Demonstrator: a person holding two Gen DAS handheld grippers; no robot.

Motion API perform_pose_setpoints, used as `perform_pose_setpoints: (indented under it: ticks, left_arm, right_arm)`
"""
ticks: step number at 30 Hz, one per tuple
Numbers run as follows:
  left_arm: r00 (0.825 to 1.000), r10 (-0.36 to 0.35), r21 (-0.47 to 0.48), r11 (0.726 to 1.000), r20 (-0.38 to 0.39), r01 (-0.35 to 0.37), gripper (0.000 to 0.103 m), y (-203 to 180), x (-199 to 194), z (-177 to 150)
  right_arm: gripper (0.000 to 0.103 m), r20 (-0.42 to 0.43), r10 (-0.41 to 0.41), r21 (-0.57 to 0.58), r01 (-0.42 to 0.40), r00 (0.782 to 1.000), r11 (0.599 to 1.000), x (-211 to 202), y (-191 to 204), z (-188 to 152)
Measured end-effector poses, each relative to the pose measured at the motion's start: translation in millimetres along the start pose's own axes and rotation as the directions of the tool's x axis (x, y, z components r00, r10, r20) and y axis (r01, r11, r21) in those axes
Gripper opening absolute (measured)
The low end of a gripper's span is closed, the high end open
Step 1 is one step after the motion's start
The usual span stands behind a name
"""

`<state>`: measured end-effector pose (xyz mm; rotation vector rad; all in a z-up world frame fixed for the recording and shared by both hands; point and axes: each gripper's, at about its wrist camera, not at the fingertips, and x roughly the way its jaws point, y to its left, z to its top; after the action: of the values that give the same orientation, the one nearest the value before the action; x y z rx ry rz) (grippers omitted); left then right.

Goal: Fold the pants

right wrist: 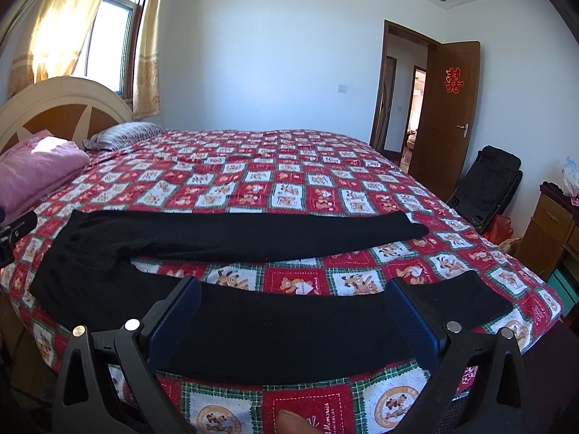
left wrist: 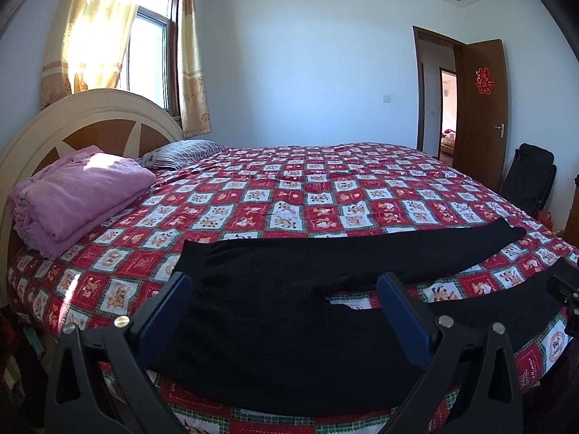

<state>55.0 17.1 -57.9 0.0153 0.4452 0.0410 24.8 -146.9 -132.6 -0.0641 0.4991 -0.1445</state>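
While both sets of jaws stand wide apart and hold nothing, the left gripper [left wrist: 284, 320] hovers over the waist end and the right gripper [right wrist: 295, 320] over the near leg. Black pants [right wrist: 231, 233] lie flat, legs splayed, on the patterned bedspread [right wrist: 289, 166]. Folding not begun; next likely calls for pinching the near leg's edge and carrying it onto the far leg.

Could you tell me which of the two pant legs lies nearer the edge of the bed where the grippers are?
The near leg, framed by the right gripper, runs along the bed's front edge; the far leg lies beyond a strip of bedspread.
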Motion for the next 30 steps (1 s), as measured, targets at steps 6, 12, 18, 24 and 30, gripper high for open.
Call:
perform_pose_setpoints:
  ticks: [6,12,18,24,30]
  left_arm:
    - [0.996,0.063,0.007,0.998,-0.058,-0.062,0.103,28.9,52.4,3.5]
    - [0.984,0.131,0.038,0.991,-0.117,-0.128,0.103,61.6,106.2,13.2]
    - [0.97,0.161,0.024,0.987,-0.18,-0.16,0.103,95.9,151.8,20.8]
    - [0.955,0.125,0.003,0.992,-0.269,-0.129,0.103,122.6,202.3,23.3]
    - [0.941,0.053,-0.043,0.997,-0.334,-0.071,0.089,141.8,239.5,22.5]
  right_arm:
    - [0.102,-0.05,0.017,0.017,-0.016,0.999,1.0,30.1,-6.9,-3.3]
    - [0.102,-0.093,0.028,0.031,-0.025,0.995,0.999,63.1,-12.8,4.8]
    - [0.102,-0.132,0.012,0.007,-0.011,0.991,1.0,106.7,-14.0,25.4]
    - [0.102,-0.179,-0.038,-0.026,0.033,0.983,0.999,149.1,-23.7,43.0]
    - [0.102,-0.214,-0.069,-0.006,0.069,0.974,0.998,182.1,-46.0,55.1]
